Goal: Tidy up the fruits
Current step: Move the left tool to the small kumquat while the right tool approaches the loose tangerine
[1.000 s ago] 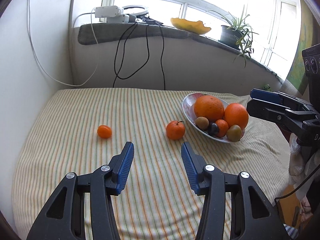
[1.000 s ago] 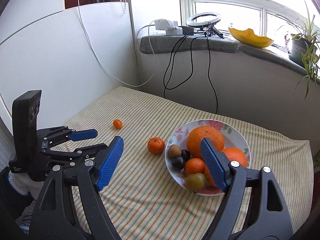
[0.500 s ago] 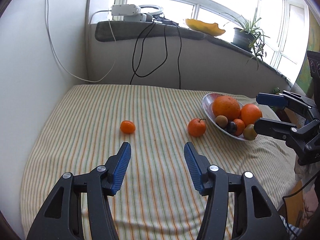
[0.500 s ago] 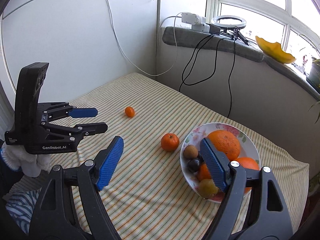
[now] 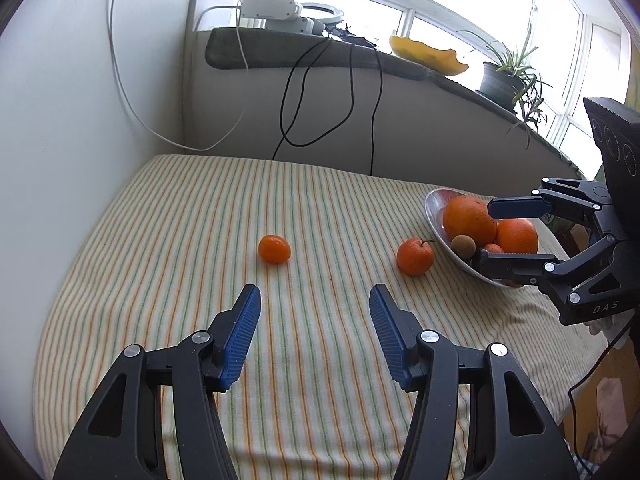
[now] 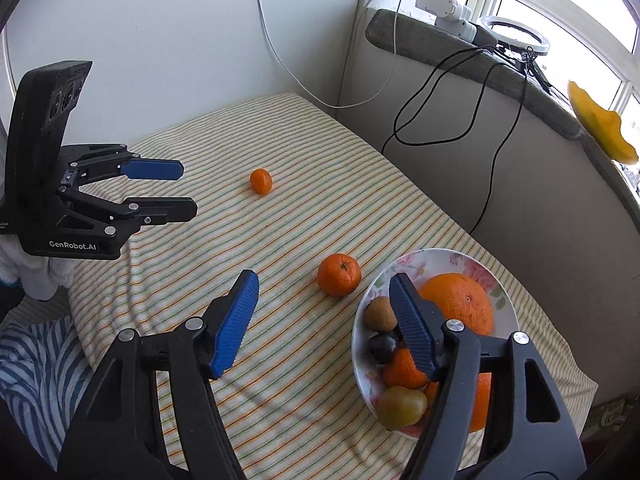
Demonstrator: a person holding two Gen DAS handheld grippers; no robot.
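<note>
Small loose orange mandarin [image 5: 274, 249]: ahead, slightly left of left tongs [image 5: 315, 330], apart, empty.
Right tongs [image 6: 324, 322]: apart, empty, farther.

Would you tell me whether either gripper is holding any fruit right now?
Nothing is held: the left gripper and right gripper are both open and empty.

A home: striped cloth [image 5: 200, 208] on a table, potted plant [image 5: 505, 76] on the windowsill [image 5: 304, 50].
</note>
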